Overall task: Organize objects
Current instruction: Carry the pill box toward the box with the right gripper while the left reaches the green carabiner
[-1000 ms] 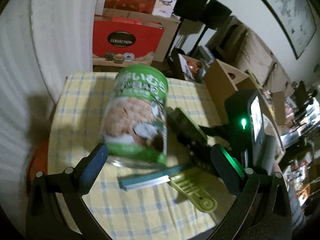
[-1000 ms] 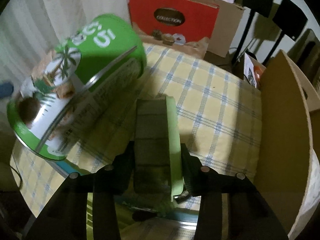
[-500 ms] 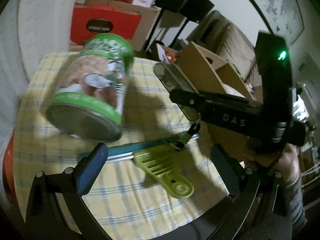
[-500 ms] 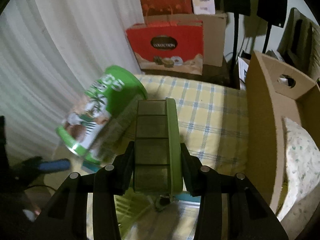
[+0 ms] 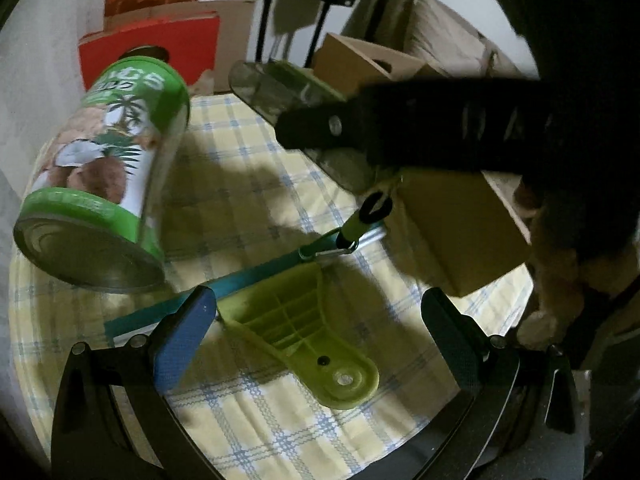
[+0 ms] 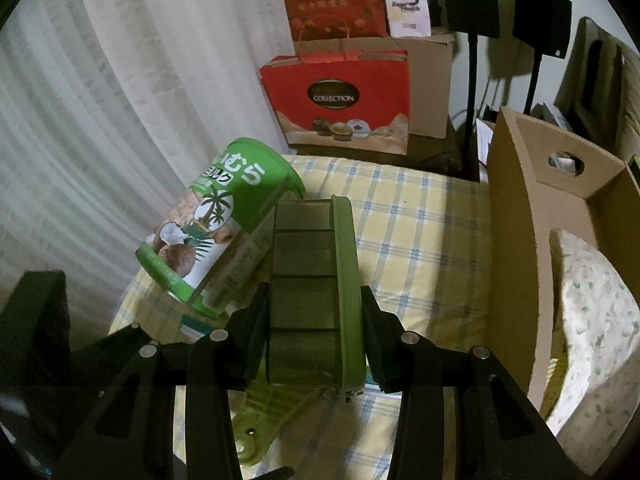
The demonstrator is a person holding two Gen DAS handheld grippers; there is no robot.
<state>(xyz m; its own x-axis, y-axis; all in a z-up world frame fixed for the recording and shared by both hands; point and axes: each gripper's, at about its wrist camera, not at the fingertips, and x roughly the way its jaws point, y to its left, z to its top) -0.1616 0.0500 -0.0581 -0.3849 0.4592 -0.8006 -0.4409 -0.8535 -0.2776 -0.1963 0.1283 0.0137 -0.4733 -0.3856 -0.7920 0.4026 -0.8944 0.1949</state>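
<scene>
The tabletop (image 6: 420,248) is covered with a yellow and blue checked cloth. At its right side stands an open cardboard box (image 6: 516,216), and inside the box lies a flowered cushion (image 6: 592,300). Behind the tabletop stands a red paper bag (image 6: 340,96).

On the left part of the cloth there is a big green can (image 5: 108,176) with coconuts and palm trees on its label; it is tilted, and its metal bottom points toward the left camera.

The right tool (image 6: 314,304) is clenched on a green lidded container (image 6: 316,280), which it holds above the cloth, between the can and the box. The left tool (image 5: 320,340) is released, with nothing between its fingers; it hangs over a light green flat plastic piece (image 5: 312,340) that lies on the cloth. Just beside this piece lies a thin teal strip (image 5: 248,276).
</scene>
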